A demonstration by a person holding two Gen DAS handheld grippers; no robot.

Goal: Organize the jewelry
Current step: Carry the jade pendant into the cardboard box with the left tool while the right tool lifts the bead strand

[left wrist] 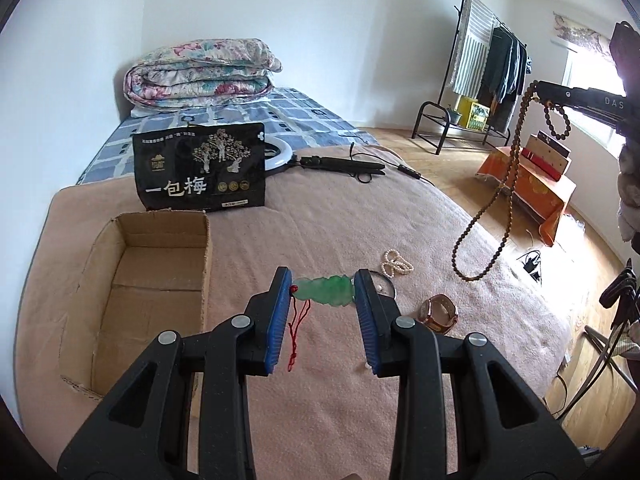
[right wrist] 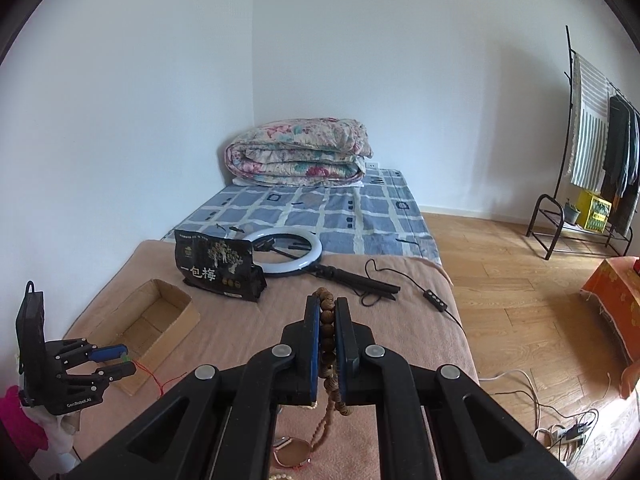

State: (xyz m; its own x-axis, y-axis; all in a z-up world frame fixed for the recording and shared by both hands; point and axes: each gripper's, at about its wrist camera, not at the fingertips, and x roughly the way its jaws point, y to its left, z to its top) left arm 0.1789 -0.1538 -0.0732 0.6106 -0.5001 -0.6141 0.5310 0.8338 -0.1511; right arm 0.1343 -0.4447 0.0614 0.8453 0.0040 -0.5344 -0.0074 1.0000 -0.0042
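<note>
My left gripper (left wrist: 322, 292) grips a green jade pendant (left wrist: 325, 291) end to end between its blue pads, lifted above the blanket (left wrist: 320, 216), with its red cord (left wrist: 297, 332) dangling below the left pad. My right gripper (right wrist: 328, 320) is clamped on a string of brown wooden beads (right wrist: 327, 332); in the left view that string hangs in a long loop at the right of the frame, off the blanket.

The cardboard box (left wrist: 160, 272) sits at the lower left of the left view, open, and I see nothing inside it, though its near corner is hidden behind my own finger. So I judge the sorting has barely begun: two pieces are picked up, none put away.

Left on the blanket, right of centre in the left view, are a small pearl strand (left wrist: 397, 264), a watch (left wrist: 439, 314) with a rose-coloured case, and a thin ring-shaped piece (left wrist: 386, 285) partly hidden behind my right pad; I cannot tell what it is.

The likely remainder: carry the pendant over to the box, then the beads, then come back for those three.
</note>
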